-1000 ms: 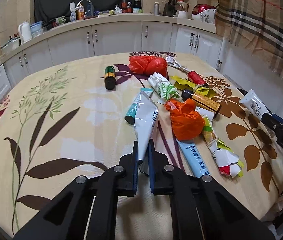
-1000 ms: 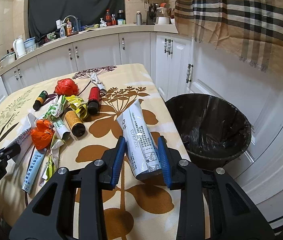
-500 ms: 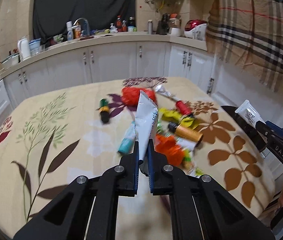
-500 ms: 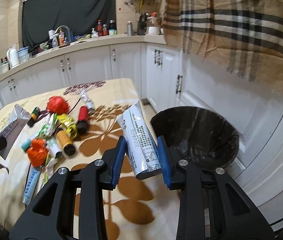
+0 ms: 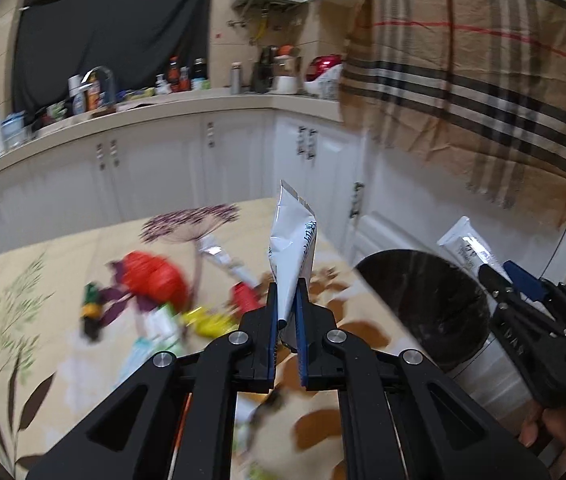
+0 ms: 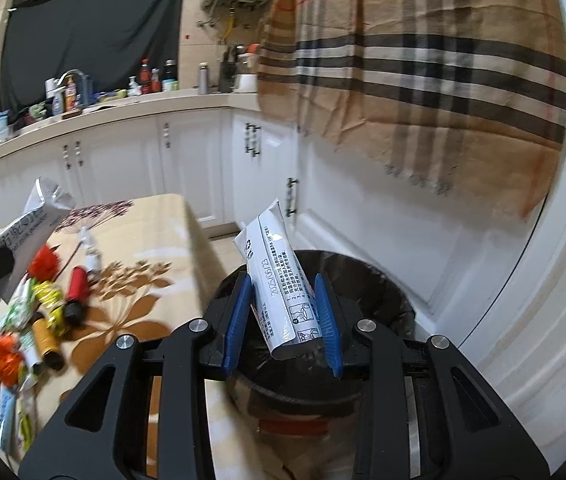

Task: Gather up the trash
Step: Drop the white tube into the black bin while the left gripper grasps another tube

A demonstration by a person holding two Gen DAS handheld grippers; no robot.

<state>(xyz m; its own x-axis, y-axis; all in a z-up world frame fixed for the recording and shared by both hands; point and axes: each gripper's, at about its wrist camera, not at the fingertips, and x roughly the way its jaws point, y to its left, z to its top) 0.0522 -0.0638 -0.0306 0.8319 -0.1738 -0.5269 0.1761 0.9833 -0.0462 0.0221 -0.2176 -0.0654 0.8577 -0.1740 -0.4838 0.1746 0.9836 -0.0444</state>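
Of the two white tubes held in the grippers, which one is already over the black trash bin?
The white tube in the right gripper: the black trash bin shows behind it. The left gripper's tube is beside the table.

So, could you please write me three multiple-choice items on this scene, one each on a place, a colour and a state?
1. Where does the bin stand?
A on the table
B on the floor beside the table
C on the counter

2. What colour is the bin's liner?
A black
B white
C blue

3. What do the right tongs do?
A hang open and empty
B grip a bottle
C grip a white tube

Answers: B, it stands below the table edge; A, its inside is dark; C, the blue pads press the tube.
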